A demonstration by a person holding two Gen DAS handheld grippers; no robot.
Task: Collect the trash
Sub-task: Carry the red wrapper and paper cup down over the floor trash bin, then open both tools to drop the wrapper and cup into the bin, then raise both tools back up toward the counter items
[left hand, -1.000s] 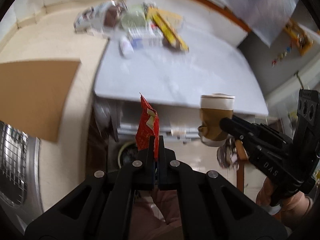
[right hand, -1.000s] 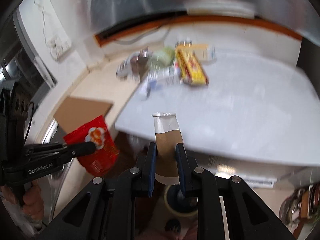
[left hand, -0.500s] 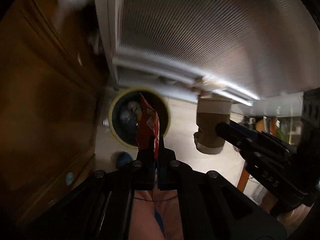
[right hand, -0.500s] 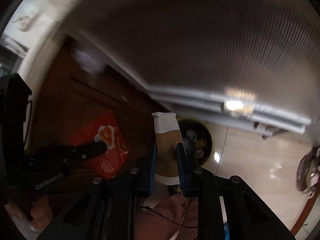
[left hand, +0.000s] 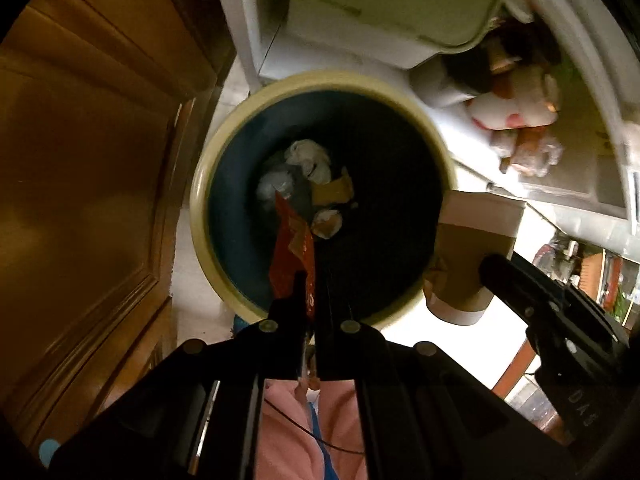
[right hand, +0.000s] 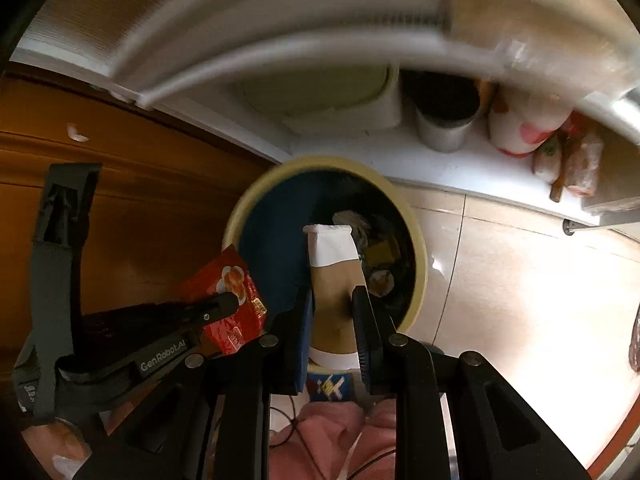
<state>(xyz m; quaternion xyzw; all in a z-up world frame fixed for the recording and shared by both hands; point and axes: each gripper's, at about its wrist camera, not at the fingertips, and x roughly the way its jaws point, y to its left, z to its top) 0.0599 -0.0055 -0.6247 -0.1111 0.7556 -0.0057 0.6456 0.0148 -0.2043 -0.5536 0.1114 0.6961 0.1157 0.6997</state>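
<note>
A round trash bin (left hand: 200, 184) (right hand: 418, 248) with a pale yellow rim and a dark blue inside stands on the floor, with crumpled paper and scraps at its bottom. My left gripper (left hand: 310, 284) is shut on a red snack wrapper (left hand: 290, 252) (right hand: 230, 292) and hangs over the bin's near side. My right gripper (right hand: 334, 300) is shut on a squashed brown paper cup (right hand: 336, 276) (left hand: 468, 256) with white ends, held over the bin's near edge. Both grippers point steeply down.
A wooden cabinet door (left hand: 80, 160) stands left of the bin. Behind the bin, a low white shelf (right hand: 460, 164) under the table holds a pale green lidded box (left hand: 392, 4), a metal can (right hand: 444, 120) and bagged goods (right hand: 568, 160). Tiled floor (right hand: 520, 280) lies to the right.
Both grippers have dropped from above the tabletop to below it, down over the trash bin, which now fills the view. The wrapper and the cup stay gripped.
</note>
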